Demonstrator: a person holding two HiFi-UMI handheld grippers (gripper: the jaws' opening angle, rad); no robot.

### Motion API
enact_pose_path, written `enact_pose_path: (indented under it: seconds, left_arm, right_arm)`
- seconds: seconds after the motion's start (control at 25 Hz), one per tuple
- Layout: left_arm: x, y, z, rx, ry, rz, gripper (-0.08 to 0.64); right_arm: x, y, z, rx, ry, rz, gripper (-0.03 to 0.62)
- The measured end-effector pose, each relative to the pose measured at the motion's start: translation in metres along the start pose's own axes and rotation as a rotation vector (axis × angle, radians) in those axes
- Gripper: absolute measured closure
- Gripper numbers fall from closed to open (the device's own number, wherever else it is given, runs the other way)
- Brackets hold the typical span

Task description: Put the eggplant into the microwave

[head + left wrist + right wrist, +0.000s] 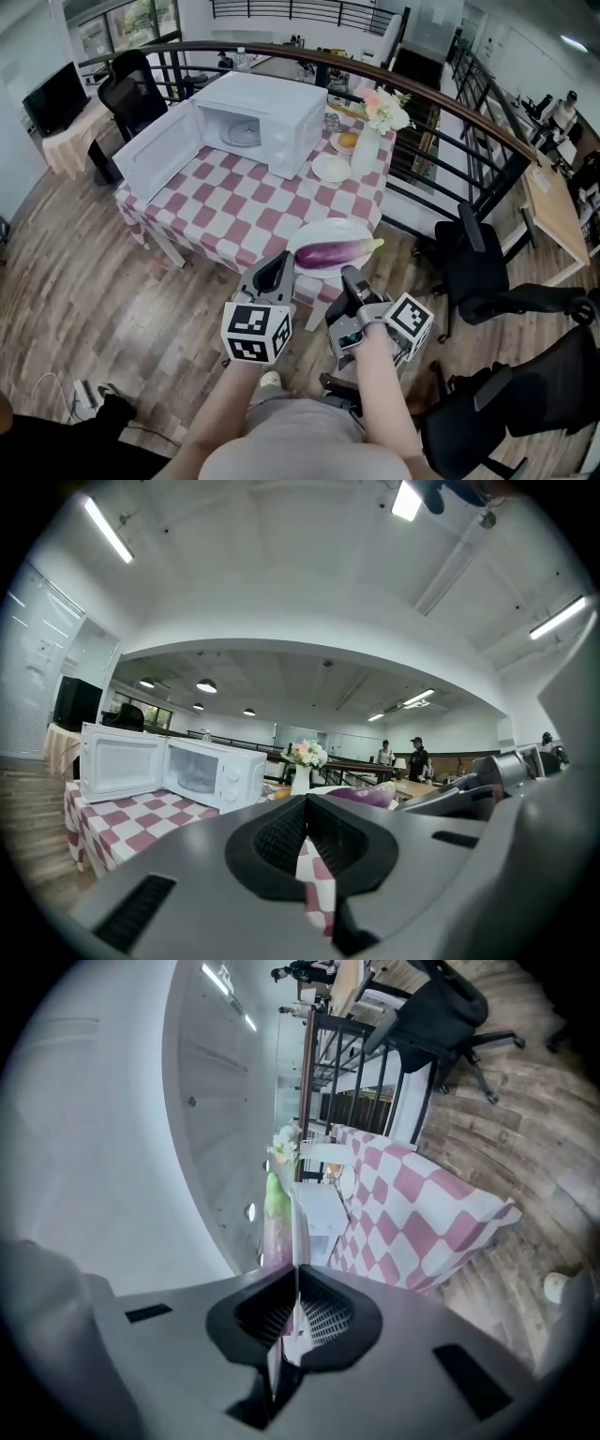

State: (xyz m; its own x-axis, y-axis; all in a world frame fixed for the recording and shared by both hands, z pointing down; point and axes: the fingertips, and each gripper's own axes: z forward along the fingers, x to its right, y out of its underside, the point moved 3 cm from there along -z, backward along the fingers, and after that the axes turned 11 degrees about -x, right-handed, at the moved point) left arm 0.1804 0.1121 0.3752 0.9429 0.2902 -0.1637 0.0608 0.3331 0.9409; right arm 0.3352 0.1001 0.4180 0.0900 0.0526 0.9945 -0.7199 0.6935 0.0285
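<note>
The right tongs [349, 275] pinched the plate [322, 231] carrying the eggplant [336, 253]; the left tongs [274, 272] were closed, empty; the open microwave [272, 108] stood well ahead.

Flower vase [366, 150] and saucer [330, 168] on checkered table [234, 206].

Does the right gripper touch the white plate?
Touching. The right gripper view shows the right gripper clamped on the thin rim of the white plate.
</note>
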Motion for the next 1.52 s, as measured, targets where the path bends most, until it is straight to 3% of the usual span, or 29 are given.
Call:
enact_pose_path:
  seconds: [0.6,1.52]
  left_arm:
    - [-0.124,-0.012,-0.005,0.008,-0.066,-0.049,0.557]
    - [-0.242,-0.02,0.016,-0.018,-0.178,-0.079,0.557]
  right_arm:
    - [-0.005,0.053,0.114,-0.072,0.021,-0.01,0.558]
    - [-0.001,0.079,0.253,-0.198,0.041,0.009,0.558]
